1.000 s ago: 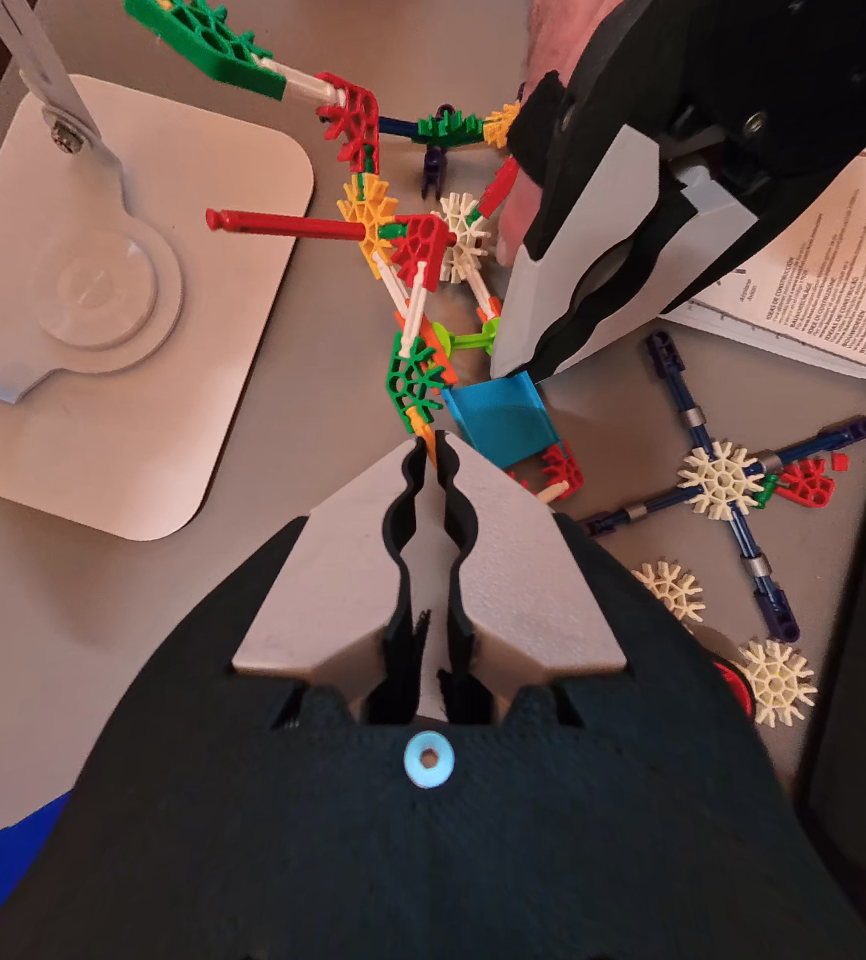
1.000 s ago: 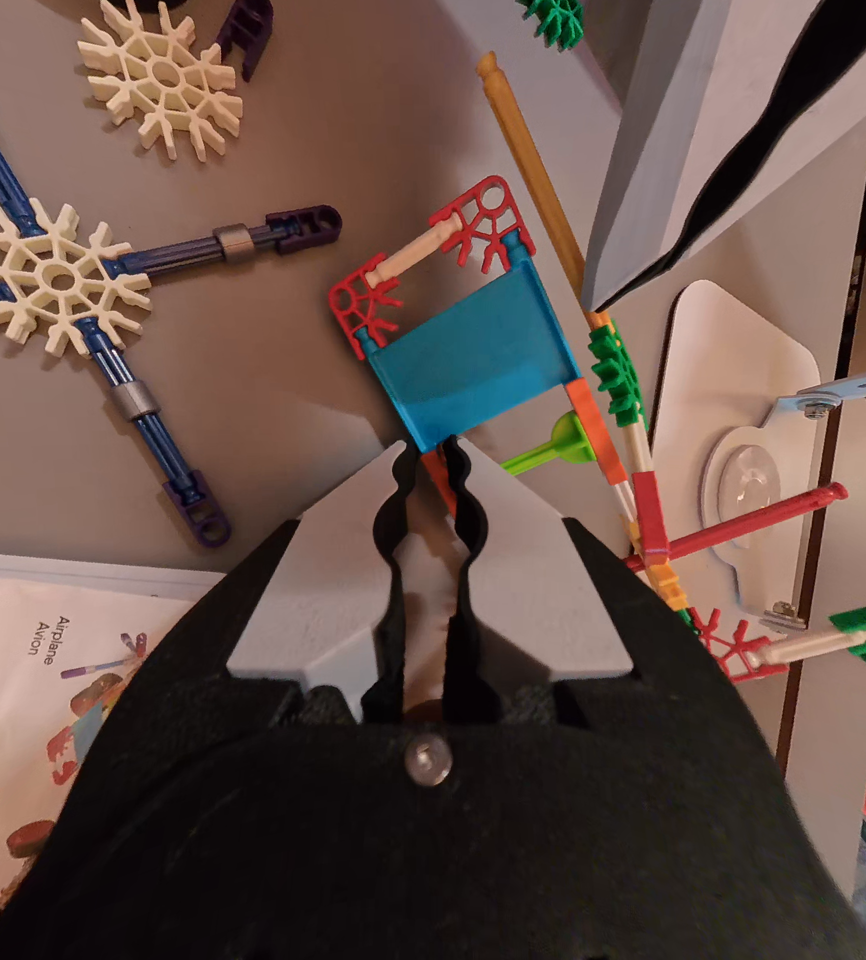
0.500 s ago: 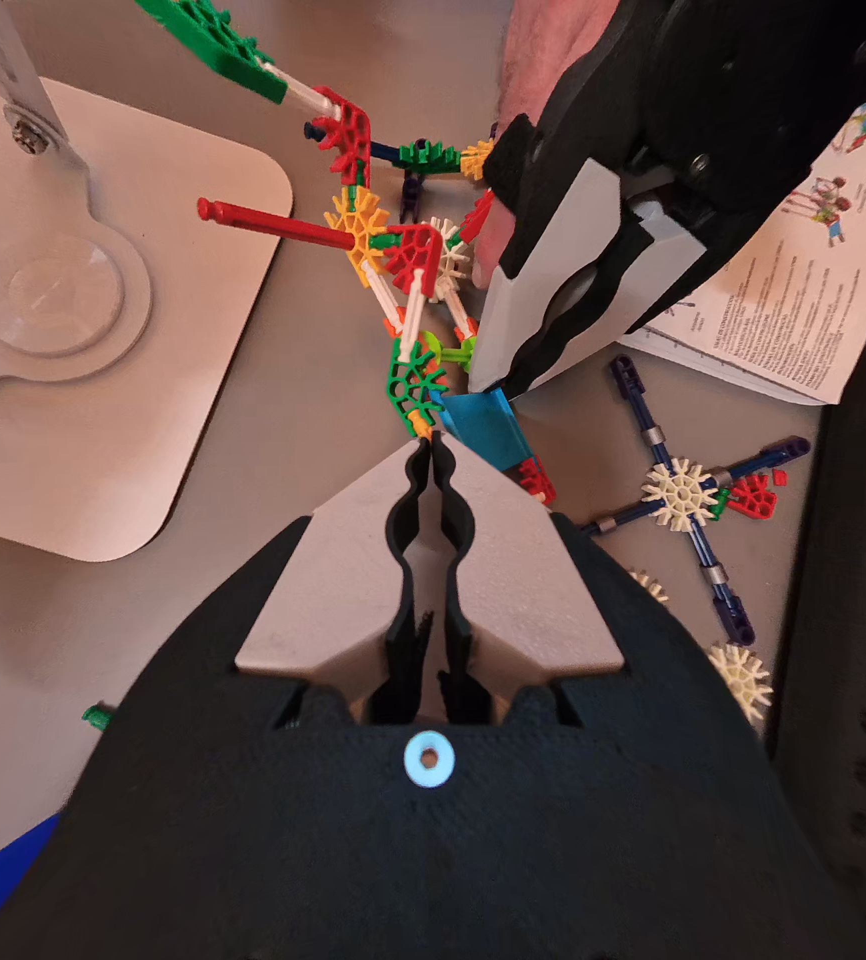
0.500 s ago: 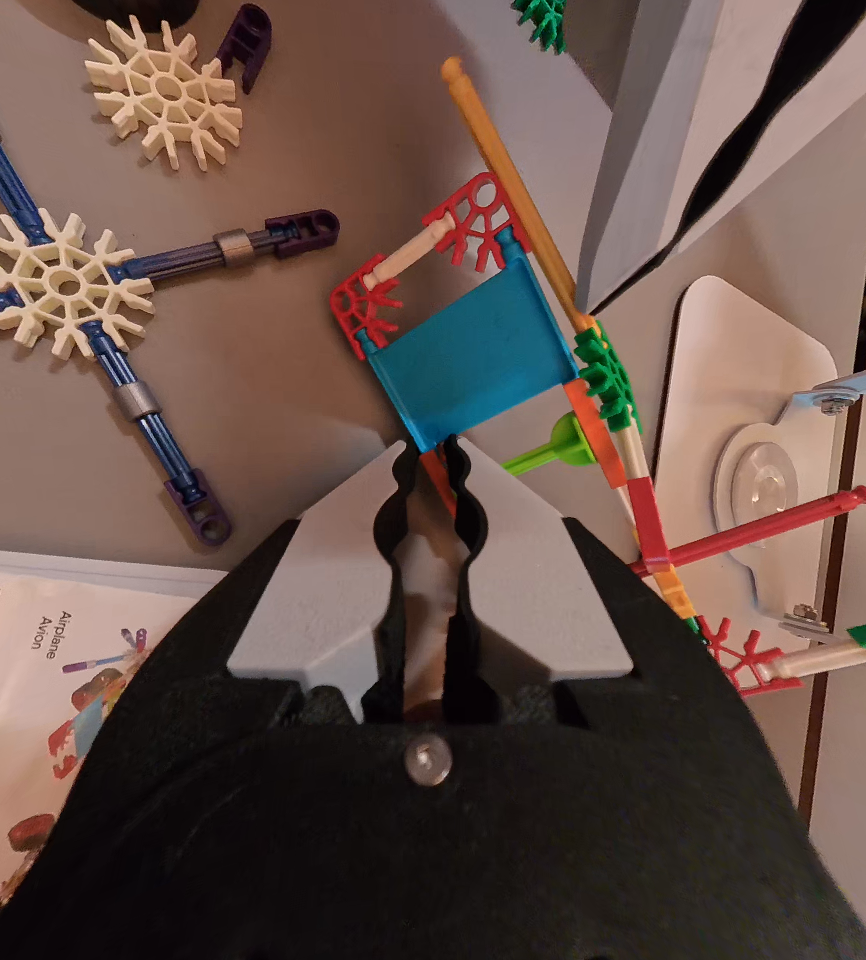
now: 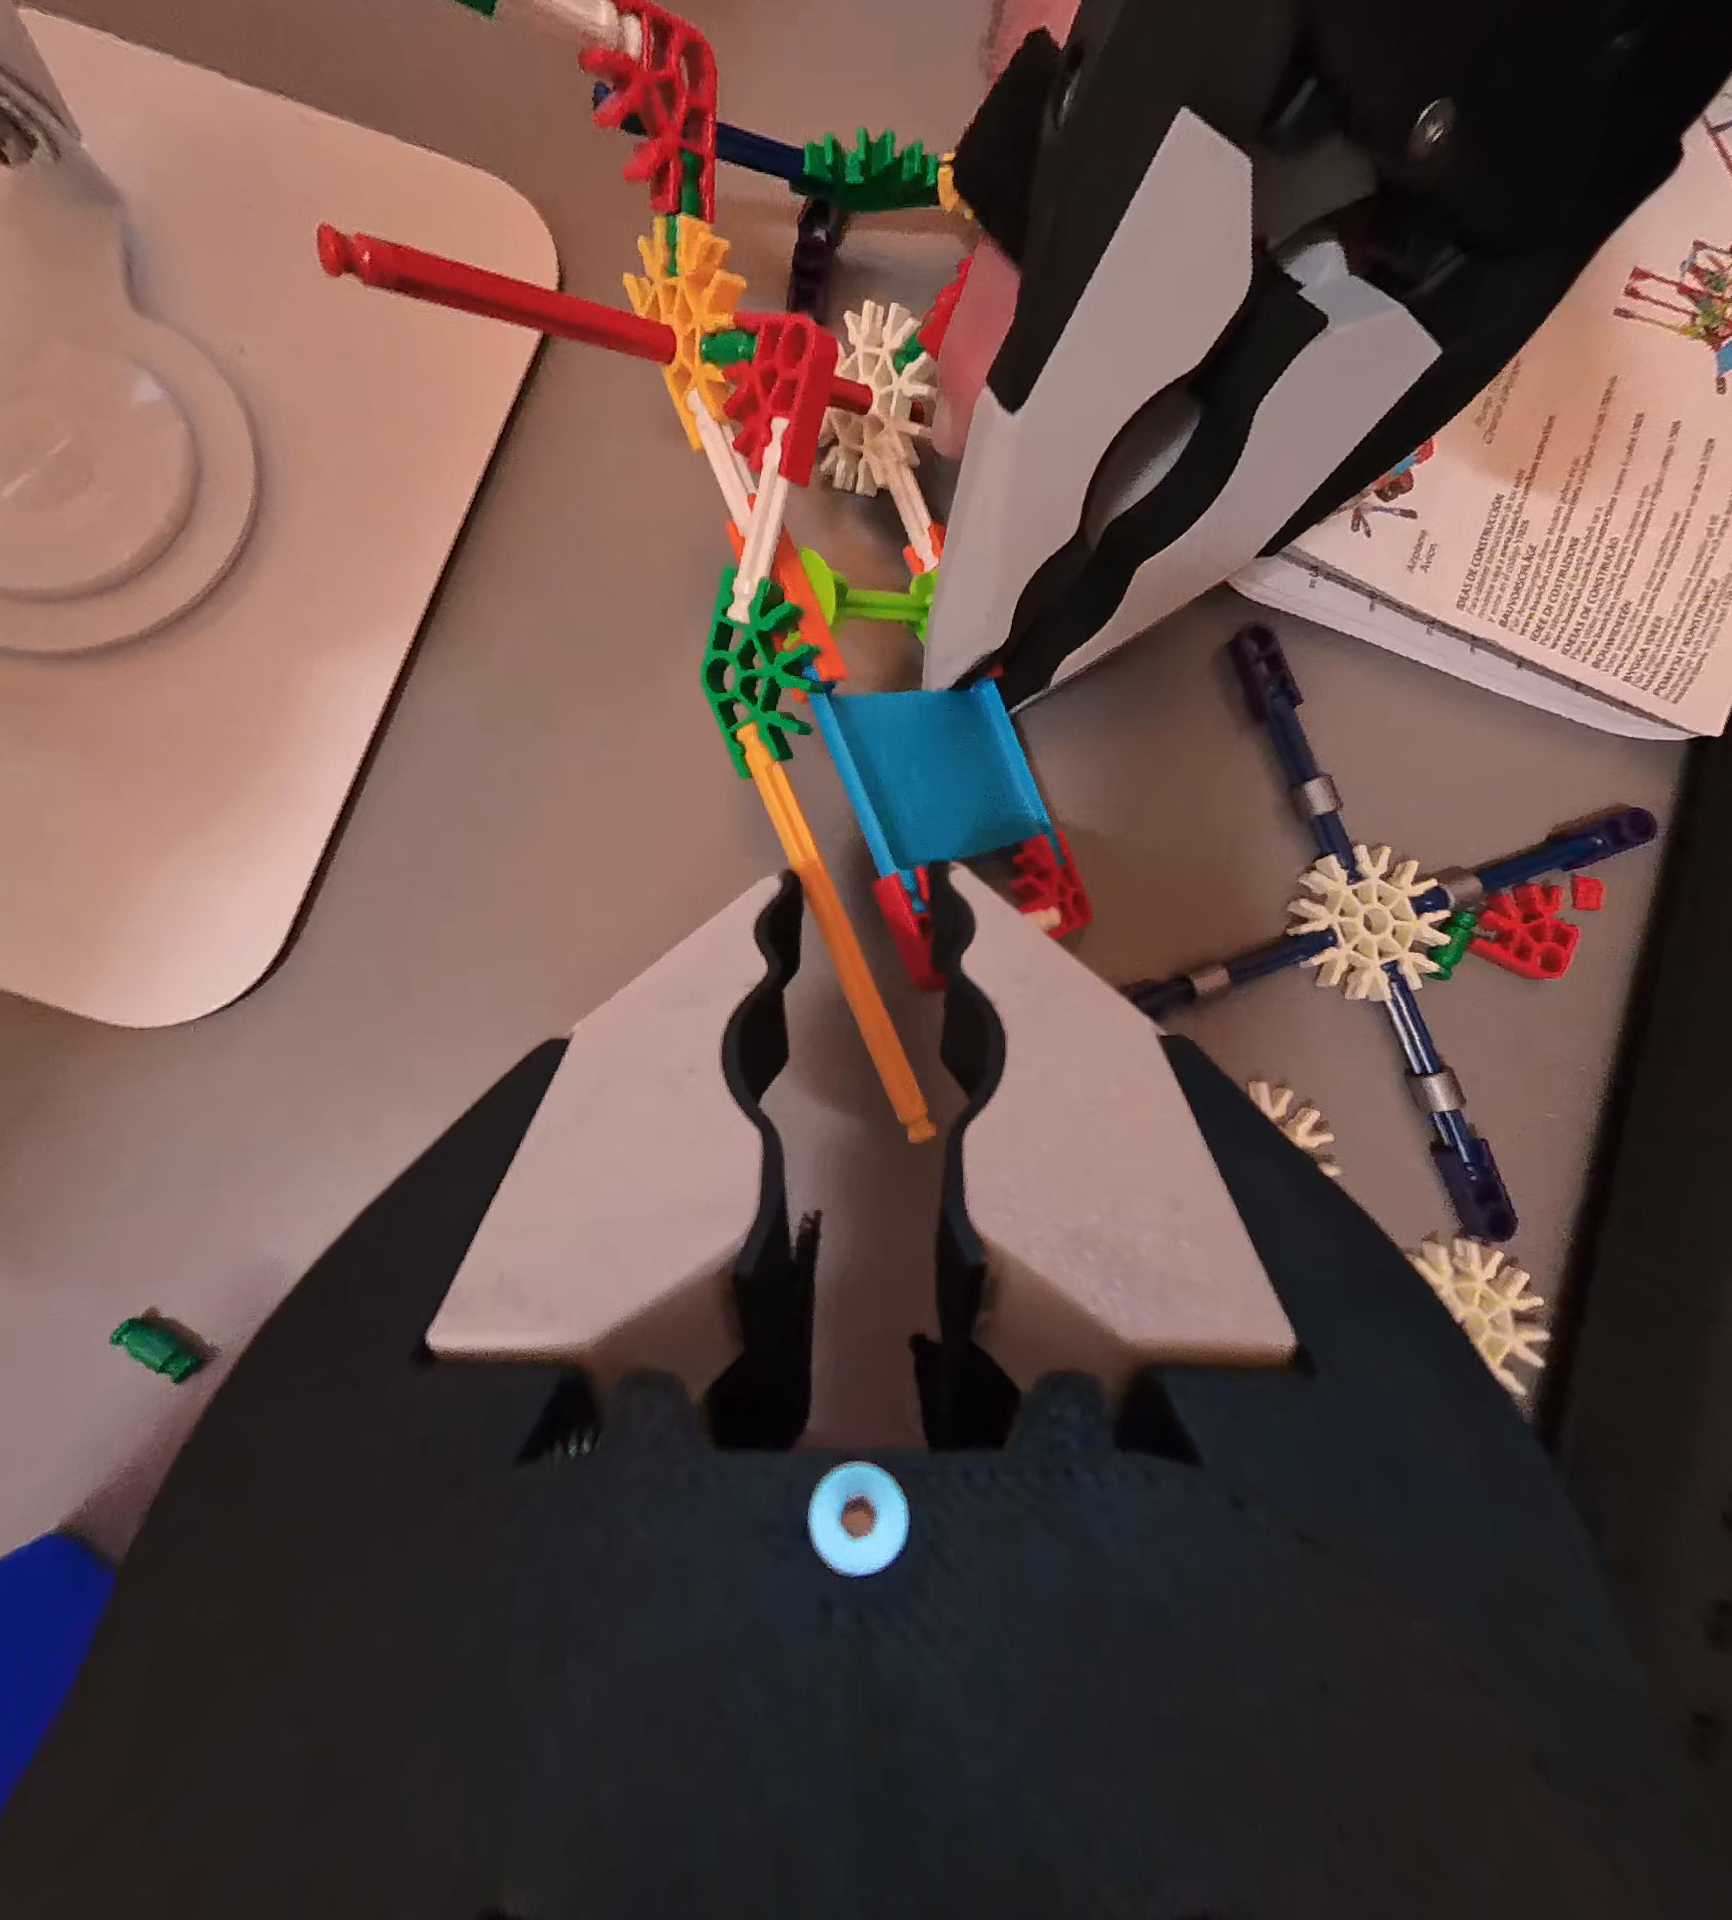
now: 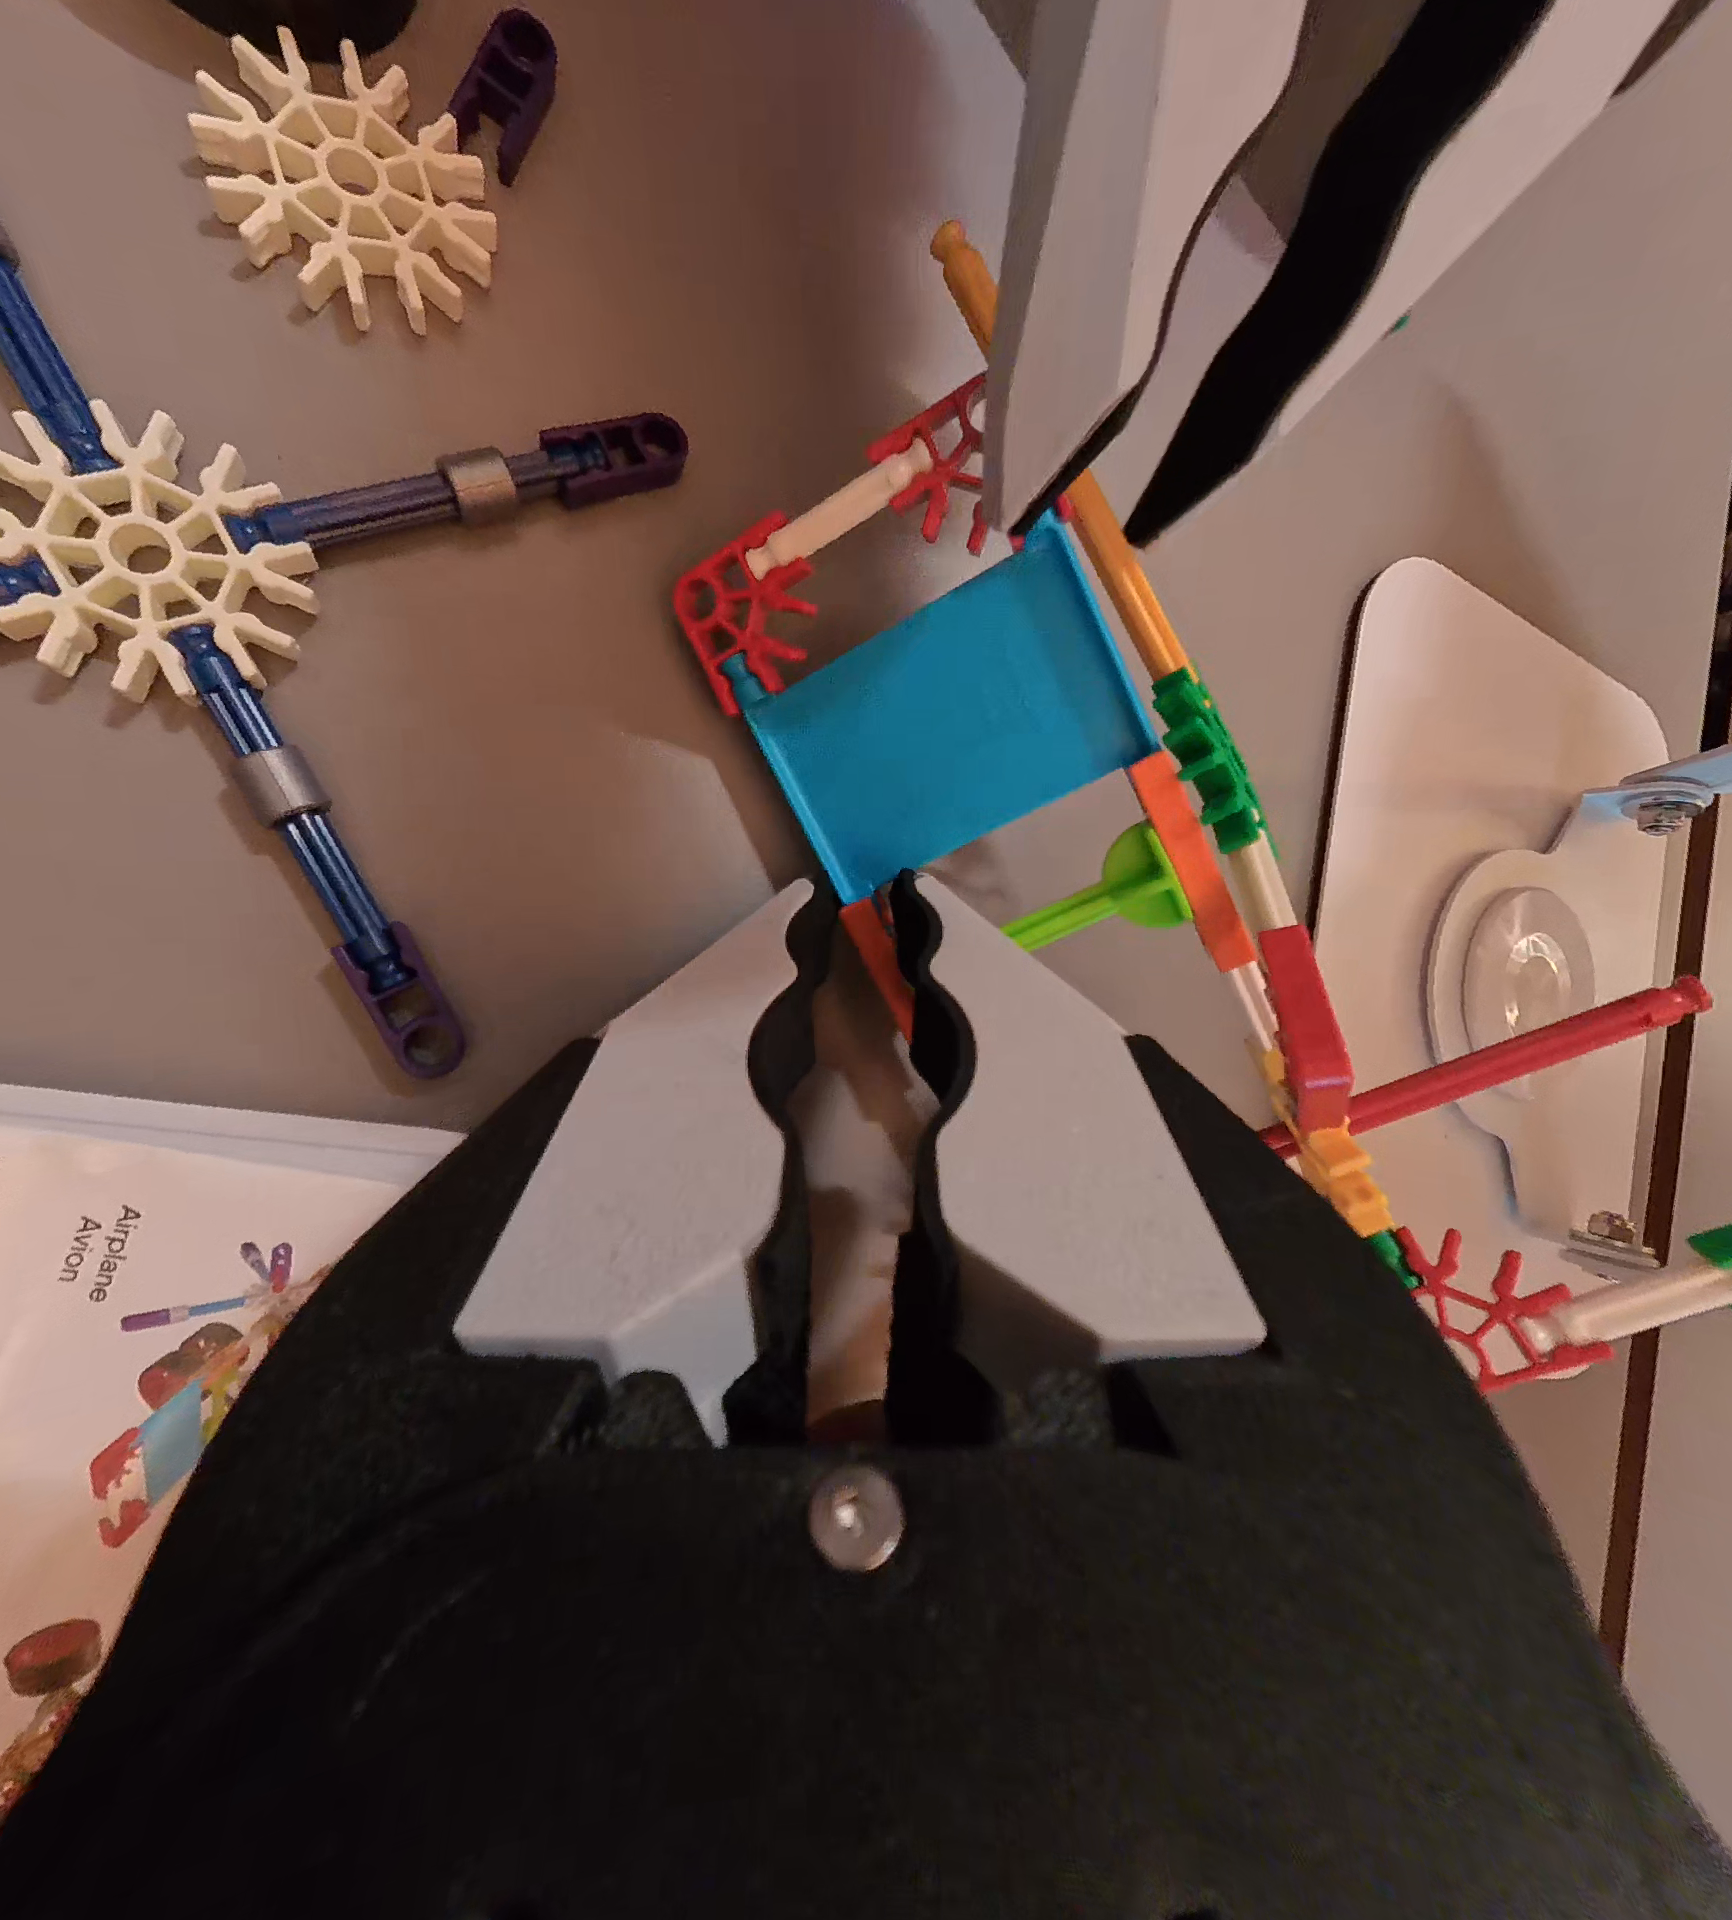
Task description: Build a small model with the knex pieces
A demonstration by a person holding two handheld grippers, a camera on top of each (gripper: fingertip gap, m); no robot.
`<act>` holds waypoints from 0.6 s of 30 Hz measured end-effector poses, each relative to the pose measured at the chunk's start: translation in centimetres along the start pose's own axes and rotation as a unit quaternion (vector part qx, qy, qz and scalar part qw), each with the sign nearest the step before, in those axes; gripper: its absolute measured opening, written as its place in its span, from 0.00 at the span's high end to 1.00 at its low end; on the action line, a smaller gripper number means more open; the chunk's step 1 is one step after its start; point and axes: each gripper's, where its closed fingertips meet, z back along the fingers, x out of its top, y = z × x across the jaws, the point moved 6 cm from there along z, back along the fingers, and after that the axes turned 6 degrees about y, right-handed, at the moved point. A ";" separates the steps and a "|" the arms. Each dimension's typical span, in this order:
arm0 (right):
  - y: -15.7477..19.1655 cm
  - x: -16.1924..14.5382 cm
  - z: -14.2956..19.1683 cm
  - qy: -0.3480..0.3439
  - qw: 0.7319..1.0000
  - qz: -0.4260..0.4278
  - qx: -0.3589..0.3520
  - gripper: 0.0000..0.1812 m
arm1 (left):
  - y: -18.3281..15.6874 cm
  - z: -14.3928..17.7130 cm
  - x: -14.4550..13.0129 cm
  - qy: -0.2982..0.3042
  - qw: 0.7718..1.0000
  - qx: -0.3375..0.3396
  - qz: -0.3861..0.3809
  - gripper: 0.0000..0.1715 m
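Both wrist cameras look steeply down along their own fingers, close over a grey table (image 5: 550, 935). The left wrist view faces the right gripper (image 5: 987, 681), which enters from its upper right; the right wrist view faces the left gripper (image 6: 1070, 530), coming in from its top edge. So the two cameras look toward each other. Between them, in both views, sits the blue panel (image 5: 929, 774) (image 6: 945, 727) of a colourful rod-and-connector model, with the white snowflake cross (image 5: 1369, 920) (image 6: 129, 551) beside it.
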 end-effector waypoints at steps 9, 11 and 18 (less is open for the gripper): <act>0.2 0.1 -0.1 -0.001 1.000 0.005 -0.009 0.96 | -0.7 0.4 -1.3 0.006 1.000 0.022 -0.011 1.00; 0.1 0.1 -0.1 -0.005 1.000 0.002 -0.006 0.96 | -0.7 0.5 -1.3 -0.002 1.000 0.019 -0.010 1.00; 0.1 0.1 -0.1 -0.007 1.000 -0.001 -0.003 0.96 | 0.2 1.9 -0.4 -0.058 0.998 0.031 0.011 1.00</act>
